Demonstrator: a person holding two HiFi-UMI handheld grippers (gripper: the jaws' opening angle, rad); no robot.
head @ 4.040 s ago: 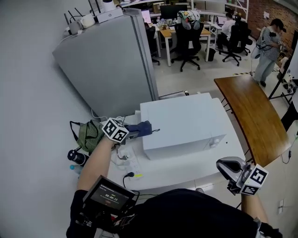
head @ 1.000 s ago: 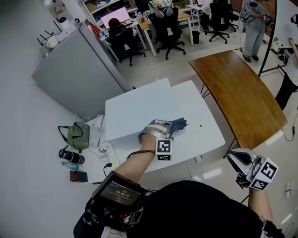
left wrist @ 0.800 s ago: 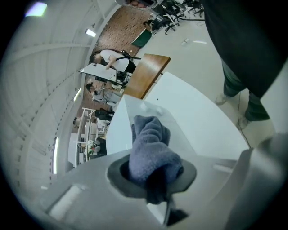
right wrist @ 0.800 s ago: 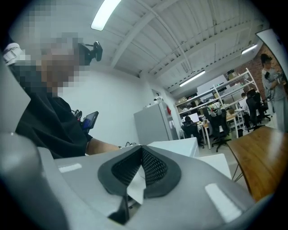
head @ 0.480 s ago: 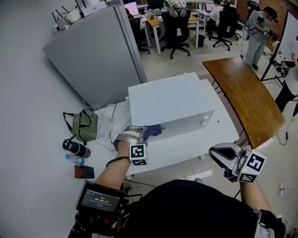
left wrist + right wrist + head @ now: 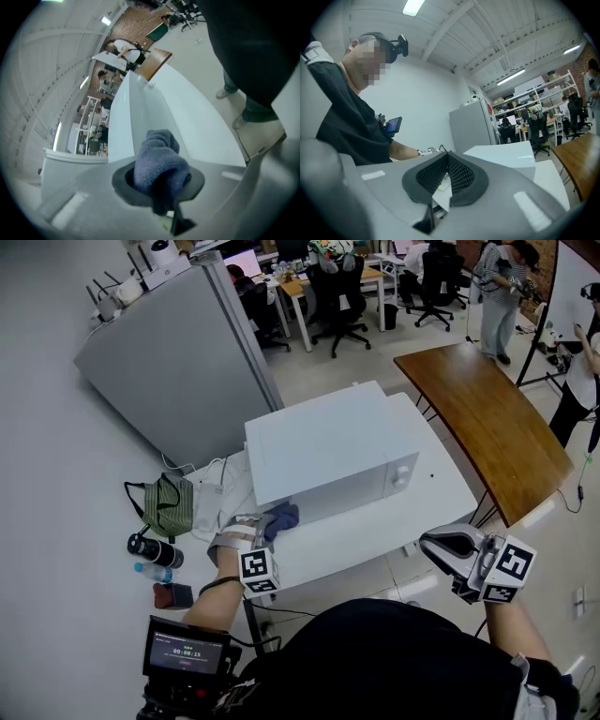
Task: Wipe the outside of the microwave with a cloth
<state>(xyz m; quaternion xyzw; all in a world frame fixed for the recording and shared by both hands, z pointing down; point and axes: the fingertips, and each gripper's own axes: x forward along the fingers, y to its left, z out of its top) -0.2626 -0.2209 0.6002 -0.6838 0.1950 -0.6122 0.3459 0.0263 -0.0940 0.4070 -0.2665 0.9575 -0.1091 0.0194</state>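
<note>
A white microwave (image 6: 323, 456) stands on a white table (image 6: 375, 531). My left gripper (image 6: 265, 524) is shut on a bunched blue-grey cloth (image 6: 280, 516), which presses against the lower left corner of the microwave's front. In the left gripper view the cloth (image 6: 160, 166) bulges out between the jaws, with the microwave front (image 6: 125, 123) running away behind it. My right gripper (image 6: 448, 550) hangs off the table's front right corner, clear of the microwave. Its jaws meet with nothing in them (image 6: 447, 174); the microwave (image 6: 506, 154) lies beyond.
A green bag (image 6: 170, 503), a black bottle (image 6: 150, 550), a water bottle (image 6: 150, 572) and a small dark case (image 6: 174, 595) lie left of the table. A grey cabinet (image 6: 173, 367) stands behind. A wooden table (image 6: 487, 423) is at right; chairs and people are farther back.
My left gripper has slid the cloth leftward along the microwave's front, from its right part to its left corner. The right gripper has hardly moved.
</note>
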